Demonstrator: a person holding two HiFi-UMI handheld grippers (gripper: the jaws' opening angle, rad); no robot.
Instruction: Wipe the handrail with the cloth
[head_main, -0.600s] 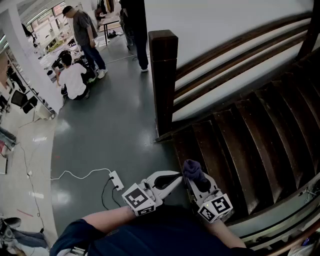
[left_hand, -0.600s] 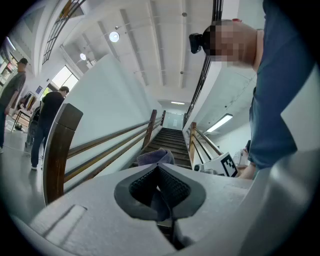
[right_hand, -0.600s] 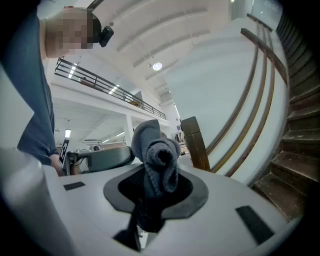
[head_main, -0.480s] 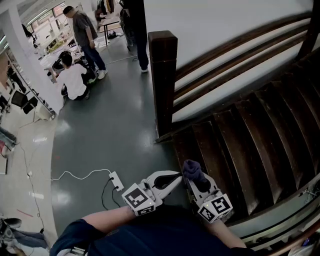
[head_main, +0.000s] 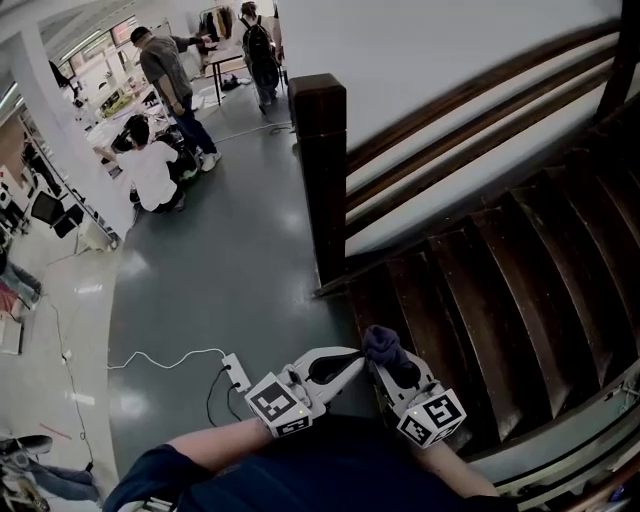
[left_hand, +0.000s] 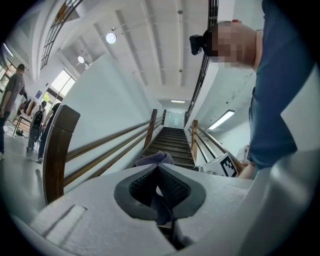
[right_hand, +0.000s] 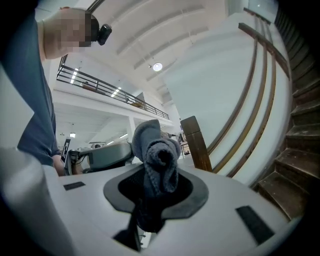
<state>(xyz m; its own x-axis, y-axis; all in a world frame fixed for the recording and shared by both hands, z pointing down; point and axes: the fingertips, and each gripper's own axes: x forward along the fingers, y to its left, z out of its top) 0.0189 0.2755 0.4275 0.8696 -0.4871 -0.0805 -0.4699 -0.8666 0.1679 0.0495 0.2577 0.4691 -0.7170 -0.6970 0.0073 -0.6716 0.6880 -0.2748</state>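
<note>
Right gripper view shows my right gripper (right_hand: 160, 172) clenched on the cloth (right_hand: 159, 150), bunched ready for the handrail (head_main: 500, 80) at upper right; my left gripper (head_main: 356, 359) sits closed, empty.

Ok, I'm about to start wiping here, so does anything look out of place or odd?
A white power strip lies on the grey floor near the foot of the stairs, its cord trailing loose to the left: a possible trip hazard. The cloth is bunched in the right gripper's jaws; nothing else stands out.
</note>
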